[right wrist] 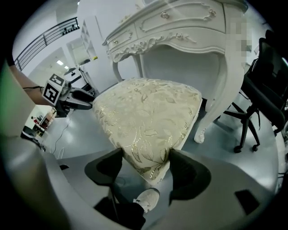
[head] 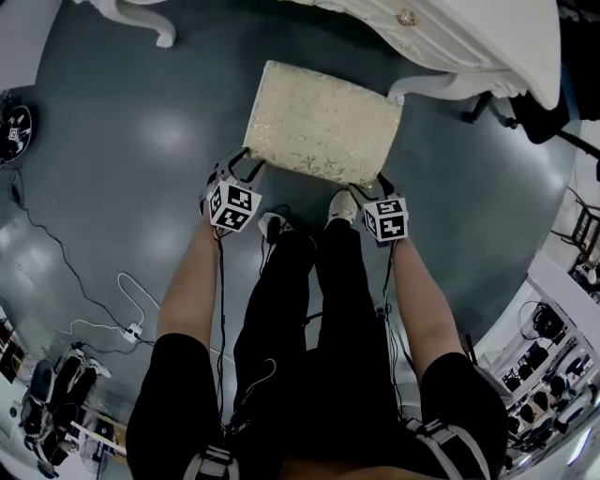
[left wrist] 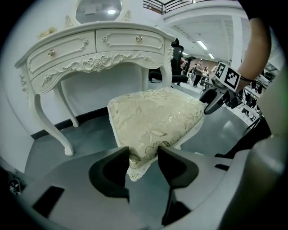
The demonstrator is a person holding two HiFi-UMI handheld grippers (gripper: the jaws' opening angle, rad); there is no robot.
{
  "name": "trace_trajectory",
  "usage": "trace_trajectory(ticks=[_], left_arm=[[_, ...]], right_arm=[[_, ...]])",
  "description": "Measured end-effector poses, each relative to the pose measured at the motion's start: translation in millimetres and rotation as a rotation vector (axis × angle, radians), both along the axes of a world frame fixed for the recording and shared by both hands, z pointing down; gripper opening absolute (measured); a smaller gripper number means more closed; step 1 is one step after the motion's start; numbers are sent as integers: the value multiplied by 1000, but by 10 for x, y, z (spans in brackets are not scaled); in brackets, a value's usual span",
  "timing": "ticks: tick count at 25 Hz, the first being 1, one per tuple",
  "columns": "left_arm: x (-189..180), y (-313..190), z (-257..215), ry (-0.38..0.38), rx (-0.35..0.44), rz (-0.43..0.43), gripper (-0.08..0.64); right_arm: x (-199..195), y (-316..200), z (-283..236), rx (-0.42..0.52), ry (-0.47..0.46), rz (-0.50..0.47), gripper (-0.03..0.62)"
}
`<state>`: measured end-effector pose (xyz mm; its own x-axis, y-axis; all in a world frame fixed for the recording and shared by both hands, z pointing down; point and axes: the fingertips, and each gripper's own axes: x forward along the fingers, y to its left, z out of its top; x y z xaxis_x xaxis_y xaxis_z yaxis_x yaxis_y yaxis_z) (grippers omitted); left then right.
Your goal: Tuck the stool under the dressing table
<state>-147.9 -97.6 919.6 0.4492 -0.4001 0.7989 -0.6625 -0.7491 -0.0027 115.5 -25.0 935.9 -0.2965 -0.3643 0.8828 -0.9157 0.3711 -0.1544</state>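
The stool has a cream and gold cushion and stands on the grey floor just in front of the white carved dressing table. My left gripper holds the stool's near left corner, and in the left gripper view the cushion corner sits pressed between both jaws. On the near right corner is my right gripper, its jaws closed on the cushion edge. The table's leg opening lies straight beyond the stool. The stool's legs are hidden.
A black office chair stands right of the table's curved leg. Cables and a power strip lie on the floor at the left. The person's shoes are right behind the stool. Another white furniture leg is at the far left.
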Motion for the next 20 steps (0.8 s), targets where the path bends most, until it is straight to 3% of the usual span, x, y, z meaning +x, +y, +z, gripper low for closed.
trace_trajectory(ticks=[8, 20], left_arm=[[-235, -491, -9, 14, 28, -76, 207], [-494, -1370, -46, -29, 56, -184, 178]], right_arm=[[-227, -501, -21, 10, 13, 20, 346], [-480, -1463, -49, 45, 19, 23, 345]])
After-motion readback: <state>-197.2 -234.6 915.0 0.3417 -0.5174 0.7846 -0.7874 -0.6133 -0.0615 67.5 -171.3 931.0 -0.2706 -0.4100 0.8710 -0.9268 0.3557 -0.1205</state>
